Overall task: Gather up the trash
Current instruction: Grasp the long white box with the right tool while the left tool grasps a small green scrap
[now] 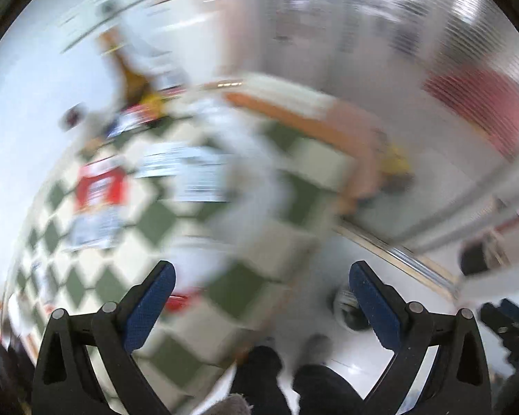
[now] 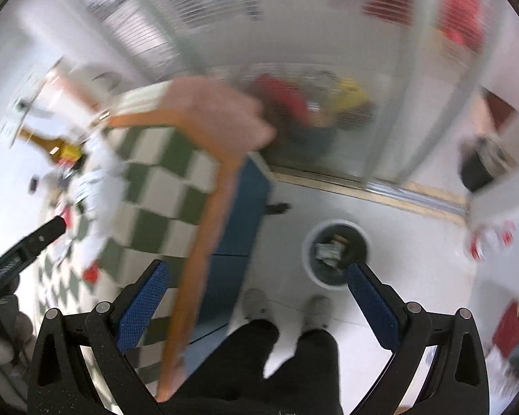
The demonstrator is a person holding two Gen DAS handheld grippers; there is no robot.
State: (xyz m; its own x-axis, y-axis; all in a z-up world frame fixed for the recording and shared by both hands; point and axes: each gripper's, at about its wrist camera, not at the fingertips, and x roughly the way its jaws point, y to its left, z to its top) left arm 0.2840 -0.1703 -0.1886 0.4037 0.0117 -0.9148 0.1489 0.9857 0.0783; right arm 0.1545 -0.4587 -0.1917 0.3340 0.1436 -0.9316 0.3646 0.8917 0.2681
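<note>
Green-and-cream checked cloth [image 1: 148, 221] covers one table with an orange wooden edge [image 2: 204, 242], seen in both wrist views; both frames are heavily motion-blurred. One brown glass bottle [image 1: 131, 79] lies or stands at the table's far end, with a yellow label too blurred to read. Several pieces of trash are scattered on the cloth: one red-and-white wrapper [image 1: 98, 186], one white printed packet [image 1: 187, 169], a pale packet [image 1: 93, 228] and a small red scrap [image 1: 178, 302]; an exact count cannot be made. Printing shows on the wrappers but none of it is legible.

Left gripper [image 1: 261, 307]: jaws spread wide, nothing between them. The wrappers lie ahead and to its left on the cloth; the red scrap is just beside its left fingertip.

Right gripper [image 2: 256, 304]: jaws spread wide, empty, over the white floor. One round bin [image 2: 335, 252] holding crumpled trash stands on the floor, just beyond its right fingertip. Two shoes and dark trouser legs [image 2: 294, 352] show below.
</note>
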